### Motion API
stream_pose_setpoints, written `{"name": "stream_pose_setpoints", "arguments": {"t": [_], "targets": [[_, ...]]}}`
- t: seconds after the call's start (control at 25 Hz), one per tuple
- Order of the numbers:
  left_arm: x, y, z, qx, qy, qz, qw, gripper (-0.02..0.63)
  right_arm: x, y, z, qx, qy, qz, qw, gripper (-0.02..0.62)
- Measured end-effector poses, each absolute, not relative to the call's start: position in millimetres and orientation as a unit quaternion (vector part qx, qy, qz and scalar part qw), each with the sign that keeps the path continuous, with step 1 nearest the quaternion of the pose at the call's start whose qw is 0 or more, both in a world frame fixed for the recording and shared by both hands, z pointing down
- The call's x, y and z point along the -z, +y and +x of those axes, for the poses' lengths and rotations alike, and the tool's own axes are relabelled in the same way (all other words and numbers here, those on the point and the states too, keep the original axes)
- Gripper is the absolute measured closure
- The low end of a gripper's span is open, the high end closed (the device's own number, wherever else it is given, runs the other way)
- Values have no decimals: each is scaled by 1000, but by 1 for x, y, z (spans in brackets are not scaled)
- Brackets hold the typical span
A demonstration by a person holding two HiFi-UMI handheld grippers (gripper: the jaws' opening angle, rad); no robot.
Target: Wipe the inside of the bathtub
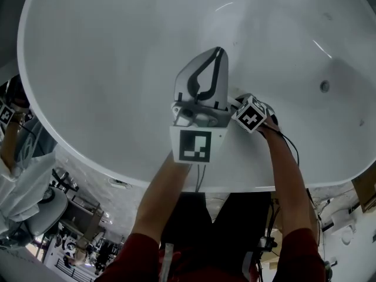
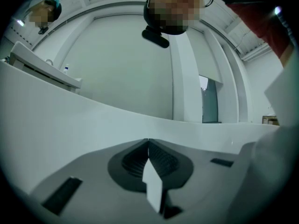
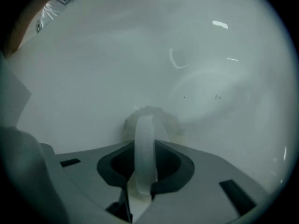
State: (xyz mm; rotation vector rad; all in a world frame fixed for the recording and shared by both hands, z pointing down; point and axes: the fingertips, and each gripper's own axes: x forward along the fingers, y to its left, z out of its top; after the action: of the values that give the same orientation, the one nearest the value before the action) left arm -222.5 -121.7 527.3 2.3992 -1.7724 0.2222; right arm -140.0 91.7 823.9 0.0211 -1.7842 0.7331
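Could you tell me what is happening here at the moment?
A person leans over a white bathtub with a gripper in each hand. The right gripper is down inside the tub, its jaws shut on what looks like a white cloth pressed against the tub's inner surface. The left gripper is held over the tub, jaws together and holding nothing.

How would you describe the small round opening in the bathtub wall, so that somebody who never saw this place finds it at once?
Start from the big white bathtub filling the head view and go to the picture's right end. On the sloping wall sits a small round opening. It is dark and circular, while the light reflections near it are thin and bright.
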Motion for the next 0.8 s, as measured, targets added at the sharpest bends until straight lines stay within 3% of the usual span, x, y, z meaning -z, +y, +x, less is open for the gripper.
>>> {"name": "stream_pose_setpoints", "arguments": {"t": [0.8], "targets": [[-548,-127,-218,-77,-583,804,88,591,-916,64,-128,-272,-751,61,599,505]]}}
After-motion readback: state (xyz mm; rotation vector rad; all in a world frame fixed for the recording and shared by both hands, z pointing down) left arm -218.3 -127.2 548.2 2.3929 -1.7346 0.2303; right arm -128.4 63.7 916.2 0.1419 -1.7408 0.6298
